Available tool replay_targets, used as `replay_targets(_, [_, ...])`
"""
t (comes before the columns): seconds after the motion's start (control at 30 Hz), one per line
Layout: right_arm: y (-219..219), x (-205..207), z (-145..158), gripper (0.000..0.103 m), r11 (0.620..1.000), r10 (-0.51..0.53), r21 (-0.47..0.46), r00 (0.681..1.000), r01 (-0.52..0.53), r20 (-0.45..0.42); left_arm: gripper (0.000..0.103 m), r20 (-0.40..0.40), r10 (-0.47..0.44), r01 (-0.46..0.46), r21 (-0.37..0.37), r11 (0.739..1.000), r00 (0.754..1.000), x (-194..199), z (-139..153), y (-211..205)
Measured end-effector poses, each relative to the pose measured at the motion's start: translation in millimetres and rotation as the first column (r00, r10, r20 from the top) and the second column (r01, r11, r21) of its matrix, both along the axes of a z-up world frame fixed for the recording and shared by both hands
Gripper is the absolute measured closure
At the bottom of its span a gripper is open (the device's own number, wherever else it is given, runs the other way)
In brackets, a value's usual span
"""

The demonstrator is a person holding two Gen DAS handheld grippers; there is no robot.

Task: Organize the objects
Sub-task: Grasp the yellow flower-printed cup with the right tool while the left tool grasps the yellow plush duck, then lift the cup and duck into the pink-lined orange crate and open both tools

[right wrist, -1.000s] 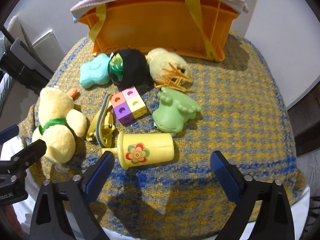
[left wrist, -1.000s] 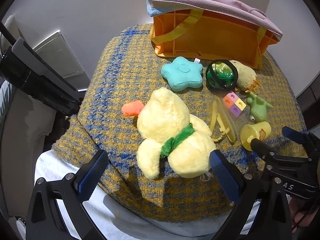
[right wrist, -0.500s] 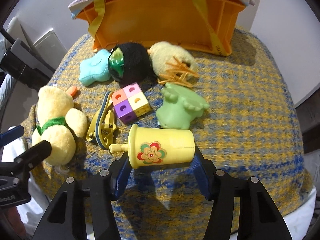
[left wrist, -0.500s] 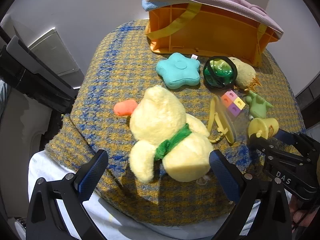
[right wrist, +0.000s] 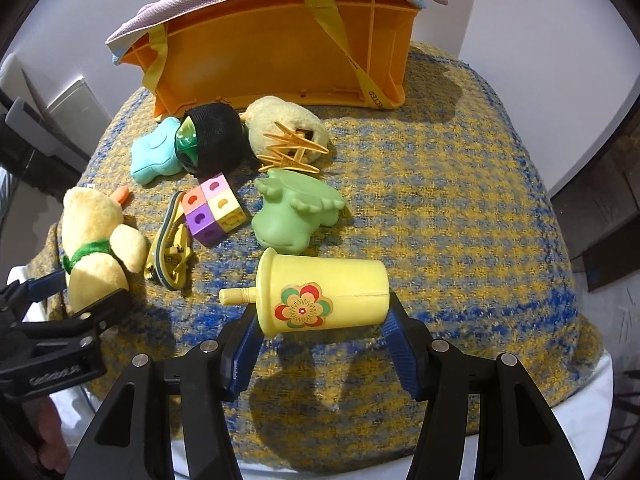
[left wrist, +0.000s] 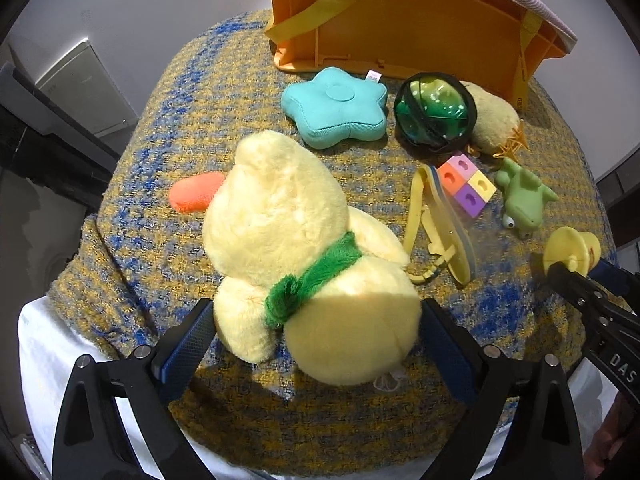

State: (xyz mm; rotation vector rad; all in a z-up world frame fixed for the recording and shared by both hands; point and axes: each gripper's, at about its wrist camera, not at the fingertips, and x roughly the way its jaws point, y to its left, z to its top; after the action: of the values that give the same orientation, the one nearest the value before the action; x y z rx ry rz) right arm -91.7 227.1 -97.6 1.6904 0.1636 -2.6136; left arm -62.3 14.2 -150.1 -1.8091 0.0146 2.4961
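Note:
A pale yellow plush duck [left wrist: 288, 232] with a green scarf lies on the checked blanket [left wrist: 168, 128]. My left gripper [left wrist: 316, 320] straddles its lower body. Its jaws are closing, the blue pads [left wrist: 188, 340] sit right at the fur, and no squeeze shows. My right gripper [right wrist: 322, 320] is shut on a yellow toy cup [right wrist: 324, 292] with a flower sticker. The cup lies sideways, held just above the blanket. In the left wrist view only the cup's lid [left wrist: 572, 248] shows, at the right edge. An orange basket [right wrist: 280, 52] with a pink cloth rim stands at the back.
Between the plush and the basket lie a teal star cushion [left wrist: 336, 108], a green ball in black netting [left wrist: 434, 112], a smaller yellow plush [right wrist: 284, 124], a coloured cube [right wrist: 210, 208], a green rubber frog [right wrist: 296, 212] and a yellow sandal [left wrist: 440, 228]. The blanket's edge drops off near me.
My right gripper shut on the yellow cup and raised it off the blanket. My left gripper came down around the plush duck and its pads narrowed toward it.

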Motion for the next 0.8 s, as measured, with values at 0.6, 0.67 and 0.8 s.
replay_targets(0.6, [-7, 14, 34, 0.046, 1.000, 0.021, -0.009, 0.997, -0.022, -0.068, 0.040, -0.064, -0.011, 0.013, 0.032, 0.999, 0.998, 16, 31, 5])
replay_targets(0.67, [-9, 17, 41, 0.046, 1.000, 0.026, -0.011, 0.996, -0.027, -0.086, 0.040, -0.086, -0.014, 0.016, 0.029, 0.999, 0.996, 20, 41, 6])
replay_targets(0.8, [-9, 21, 57, 0.046, 0.999, 0.039, -0.017, 0.992, -0.041, -0.121, 0.040, -0.120, -0.016, 0.020, 0.027, 0.999, 0.993, 25, 65, 1])
